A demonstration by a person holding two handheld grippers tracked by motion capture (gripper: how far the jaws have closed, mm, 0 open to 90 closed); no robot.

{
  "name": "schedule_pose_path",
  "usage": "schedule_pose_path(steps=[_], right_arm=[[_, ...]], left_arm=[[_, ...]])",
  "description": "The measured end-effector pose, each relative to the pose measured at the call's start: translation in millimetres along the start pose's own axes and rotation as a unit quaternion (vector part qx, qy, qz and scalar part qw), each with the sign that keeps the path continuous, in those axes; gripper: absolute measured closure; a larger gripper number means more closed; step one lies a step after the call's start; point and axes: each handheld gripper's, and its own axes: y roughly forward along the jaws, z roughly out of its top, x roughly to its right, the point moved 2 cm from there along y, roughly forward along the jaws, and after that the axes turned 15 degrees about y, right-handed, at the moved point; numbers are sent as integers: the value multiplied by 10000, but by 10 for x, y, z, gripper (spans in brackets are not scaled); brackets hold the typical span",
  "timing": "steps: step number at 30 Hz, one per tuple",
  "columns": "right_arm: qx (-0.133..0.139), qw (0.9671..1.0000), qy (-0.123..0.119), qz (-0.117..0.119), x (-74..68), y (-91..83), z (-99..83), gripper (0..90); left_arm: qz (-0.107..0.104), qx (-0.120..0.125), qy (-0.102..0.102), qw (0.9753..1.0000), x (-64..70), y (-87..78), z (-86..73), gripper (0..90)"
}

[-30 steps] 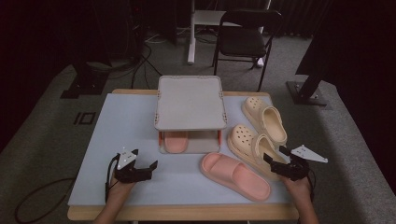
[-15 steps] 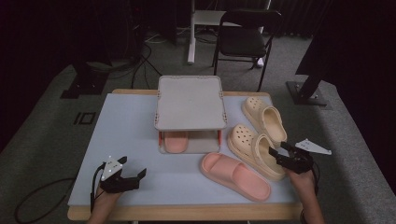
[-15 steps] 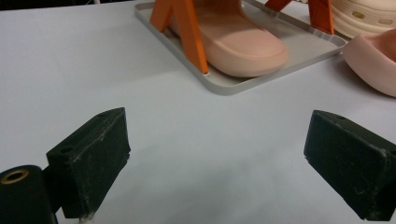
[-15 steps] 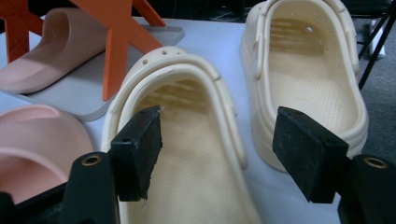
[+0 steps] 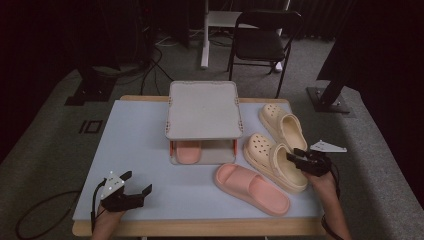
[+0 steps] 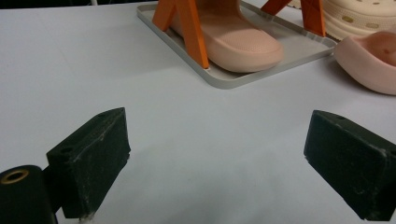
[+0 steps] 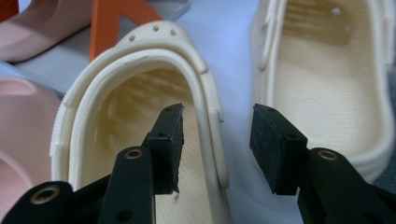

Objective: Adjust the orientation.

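The grey two-tier rack (image 5: 202,111) stands mid-table, bearing no readable writing; just right of it lies the cream clog (image 5: 273,161), whose side wall sits between the part-open jaws of the right gripper (image 7: 216,147); the left gripper (image 5: 134,189) hovers wide open, empty, near the table's front-left edge

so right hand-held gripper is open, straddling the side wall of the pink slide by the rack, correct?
Not the pink slide. The right hand-held gripper is open and straddles the side wall of the cream clog nearer the rack; one jaw is inside it, the other outside. The right gripper view shows it. The pink slide lies beside that clog.
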Motion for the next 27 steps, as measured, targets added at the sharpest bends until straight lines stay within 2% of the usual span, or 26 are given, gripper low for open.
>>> schedule_pose_path(steps=[4, 9, 12, 16, 18, 19, 24, 27], right_arm=[[-139, 9999, -55, 32, 0, 78, 16, 577], [-226, 9995, -84, 180, -23, 139, 38, 624], [-406, 9989, -126, 189, -26, 173, 39, 670], [-499, 9985, -134, 152, -20, 194, 35, 685], [-560, 9983, -141, -2, -12, 216, 25, 758], [-582, 9982, -103, -60, -1, 224, 23, 763], [-586, 9982, 93, 30, 8, 210, 45, 778], [-443, 9986, 267, 96, 7, 200, 64, 779]], left_arm=[[-24, -20, 5, 10000, -2, 5, -6, 68], [-29, -12, 14, 10000, 6, 7, -13, 68], [-59, -28, 19, 10000, 11, 20, -20, 68], [-113, -58, 39, 9999, 24, 40, -23, 68], [-135, -69, 56, 9999, 33, 52, -26, 68], [-139, -75, 52, 9999, 34, 57, -27, 68], [-145, -93, -7, 9999, 28, 66, -40, 68], [-133, -60, -30, 9999, 18, 57, -36, 68]])
